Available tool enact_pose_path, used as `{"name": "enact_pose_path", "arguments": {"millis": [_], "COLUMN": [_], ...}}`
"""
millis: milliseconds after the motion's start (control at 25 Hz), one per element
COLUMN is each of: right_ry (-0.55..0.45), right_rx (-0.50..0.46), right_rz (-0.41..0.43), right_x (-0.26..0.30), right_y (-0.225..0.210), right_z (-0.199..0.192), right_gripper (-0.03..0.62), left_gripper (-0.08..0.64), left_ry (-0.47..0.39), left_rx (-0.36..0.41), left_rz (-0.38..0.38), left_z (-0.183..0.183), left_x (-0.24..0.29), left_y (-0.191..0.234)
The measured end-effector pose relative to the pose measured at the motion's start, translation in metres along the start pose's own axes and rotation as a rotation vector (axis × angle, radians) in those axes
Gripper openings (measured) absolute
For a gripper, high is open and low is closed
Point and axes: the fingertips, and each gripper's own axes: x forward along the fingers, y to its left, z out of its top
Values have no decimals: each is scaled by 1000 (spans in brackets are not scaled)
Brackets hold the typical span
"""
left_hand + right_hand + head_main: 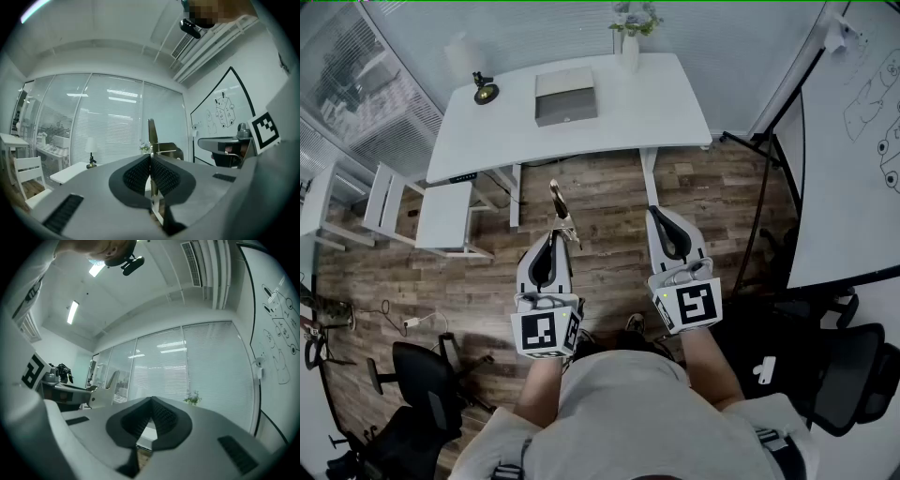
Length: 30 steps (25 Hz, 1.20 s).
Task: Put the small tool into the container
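The left gripper [151,158] is clamped on the thin brass-coloured metal small tool [152,133], which sticks up past its tips; just to its right, the right gripper [151,400] has its jaws pressed together, empty; ahead lies brown wood-plank floor [600,202], then the white desk [666,108]; on it, ahead of the left gripper, sits the flat grey rectangular container [565,96], a small black lamp [485,91] left of that, a white vase of greenery [630,42] farther right.

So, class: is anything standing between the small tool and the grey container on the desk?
Nothing visible: the small tool, clamped in the left claw, faces the container across open floor.
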Motion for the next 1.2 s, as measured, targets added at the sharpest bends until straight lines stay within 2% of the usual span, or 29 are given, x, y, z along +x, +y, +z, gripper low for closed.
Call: {"name": "enact_pose_path", "arguments": {"millis": [160, 320, 560, 720, 960, 1200], "right_ry": [-14, -29, 11, 27, 49, 68], "right_rx": [-3, 22, 32, 52, 57, 27], "right_rz": [9, 54, 67, 79, 54, 58], "right_x": [-3, -8, -13, -6, 21, 79], "right_y": [2, -3, -23, -28, -45, -62], "right_z": [7, 5, -23, -36, -51, -59], "right_gripper": [25, 25, 25, 25, 25, 25], "left_gripper": [23, 23, 23, 23, 23, 23], "left_ry": [-1, 13, 48, 79, 85, 84], "left_rx": [6, 0, -10, 1, -9, -27], "left_rz": [-5, 1, 38, 30, 19, 8], "left_z": [4, -2, -23, -35, -42, -48], "left_x": [1, 4, 7, 17, 52, 112], "left_y": [-2, -17, -31, -35, -21, 11]}}
